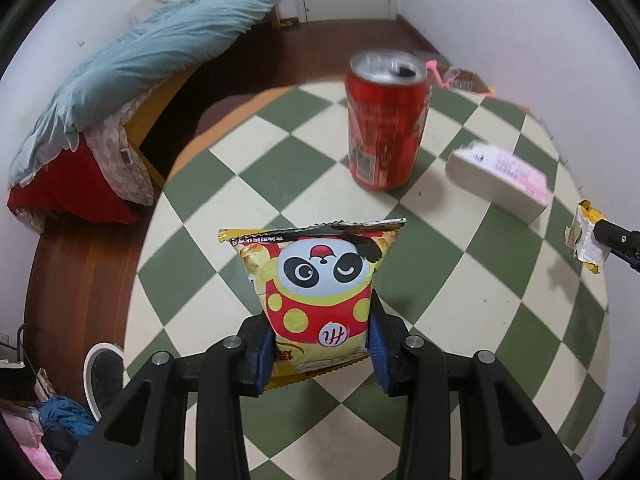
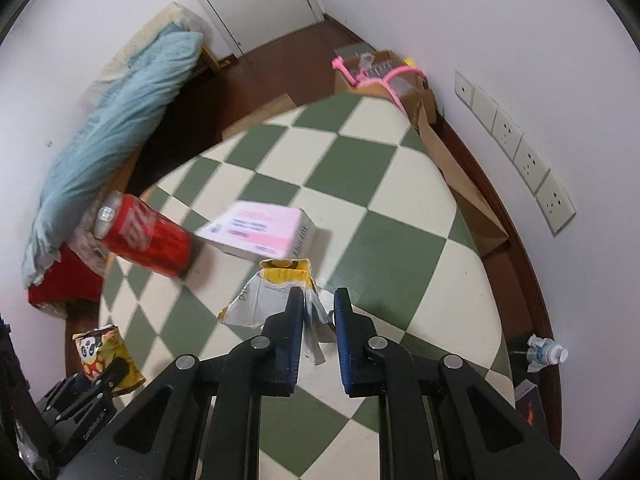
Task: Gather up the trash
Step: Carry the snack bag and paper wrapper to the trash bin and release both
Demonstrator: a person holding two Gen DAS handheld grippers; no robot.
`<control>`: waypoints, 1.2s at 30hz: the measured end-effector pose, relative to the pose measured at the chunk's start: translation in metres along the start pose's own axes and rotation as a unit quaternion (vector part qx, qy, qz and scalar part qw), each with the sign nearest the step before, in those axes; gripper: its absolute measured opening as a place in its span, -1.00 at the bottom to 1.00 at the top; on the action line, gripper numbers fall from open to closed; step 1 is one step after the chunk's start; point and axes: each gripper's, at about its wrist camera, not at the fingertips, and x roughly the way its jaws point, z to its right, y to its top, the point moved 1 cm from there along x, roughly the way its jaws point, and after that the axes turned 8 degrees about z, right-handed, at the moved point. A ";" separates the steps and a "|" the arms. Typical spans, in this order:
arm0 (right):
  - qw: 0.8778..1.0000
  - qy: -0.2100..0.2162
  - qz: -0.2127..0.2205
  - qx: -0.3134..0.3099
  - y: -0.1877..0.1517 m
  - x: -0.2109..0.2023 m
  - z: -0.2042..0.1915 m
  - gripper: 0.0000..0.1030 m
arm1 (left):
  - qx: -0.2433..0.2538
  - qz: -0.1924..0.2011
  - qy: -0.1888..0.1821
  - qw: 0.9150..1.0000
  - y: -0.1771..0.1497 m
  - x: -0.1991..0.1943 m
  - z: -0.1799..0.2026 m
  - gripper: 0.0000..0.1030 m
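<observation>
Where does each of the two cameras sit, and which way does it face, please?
Left wrist: on the left gripper, facing forward over the checkered table; its jaws hold a panda snack bag.
Right wrist: on the right gripper, looking down the table; a torn wrapper sits between its jaws.
Shared: red can, pink box, both pieces of held trash.

Green-and-cream checkered table [image 2: 392, 184] as landmark. Left of it: bed with blue duvet [image 1: 160, 48]. Beyond far edge: cardboard box [image 2: 404, 88], white door [image 2: 256, 4]. Right: wall sockets [image 2: 516, 148].
</observation>
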 end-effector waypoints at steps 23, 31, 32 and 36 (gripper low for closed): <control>0.975 0.186 -0.016 -0.118 -0.079 -0.103 -0.209 -0.69 | -0.072 0.103 0.024 0.992 -0.007 -0.141 -0.177 -0.31; 0.942 0.254 -0.111 -0.189 -0.190 -0.063 -0.357 -0.69 | -0.141 0.042 0.108 0.983 -0.090 -0.131 -0.324 -0.31; 0.938 0.256 -0.126 -0.196 -0.205 -0.054 -0.373 -0.69 | -0.154 0.028 0.115 0.981 -0.102 -0.126 -0.341 -0.31; 0.923 0.250 -0.183 -0.228 -0.273 -0.008 -0.435 -0.69 | -0.208 -0.027 0.129 0.969 -0.155 -0.101 -0.402 -0.31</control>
